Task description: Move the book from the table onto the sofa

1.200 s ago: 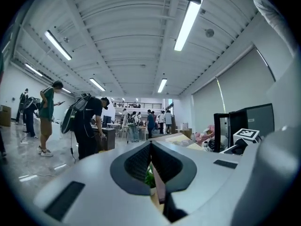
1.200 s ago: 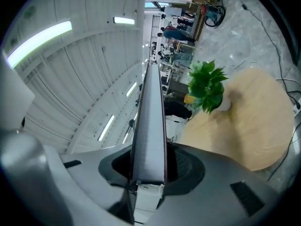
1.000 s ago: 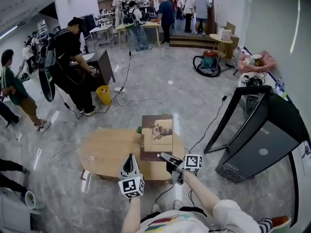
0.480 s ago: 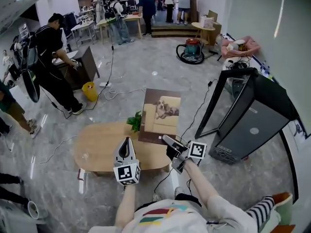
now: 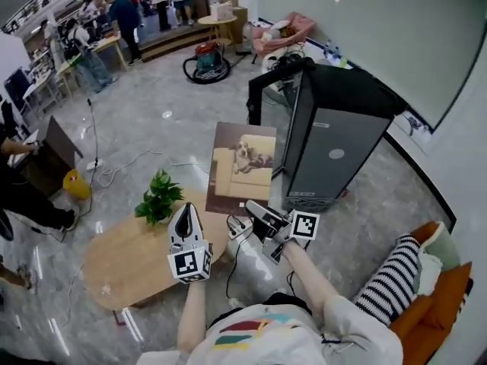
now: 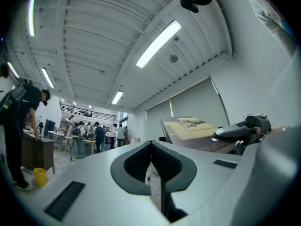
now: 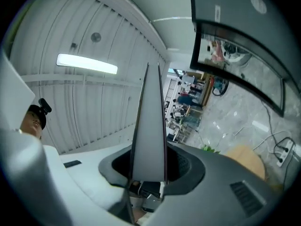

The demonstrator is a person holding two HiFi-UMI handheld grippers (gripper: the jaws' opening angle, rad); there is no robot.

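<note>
**Book held aloft in the right gripper, off the tabletop**

The head view shows the book (image 5: 242, 166) cover-up in the air. It is at 12 o'clock from the right gripper (image 5: 257, 211), above the tabletop's (image 5: 122, 261) 2 o'clock edge. The orange sofa (image 5: 437, 303) lies at 4 o'clock. Only the right gripper view shows the grip: the book edge-on, clamped between the jaws. The left gripper (image 5: 185, 219), in its own view, has its jaws pressed together on nothing. What the yellow bin (image 5: 74, 182) at 9 o'clock holds cannot be made out.

The head view looks steeply down on the left gripper (image 5: 185, 210), the right gripper (image 5: 254, 207) and the wooden table (image 5: 122, 258), while each gripper view sits close behind its jaws, tilted toward the ceiling (image 6: 94, 41), all three sharing the book (image 5: 243, 166).
</note>
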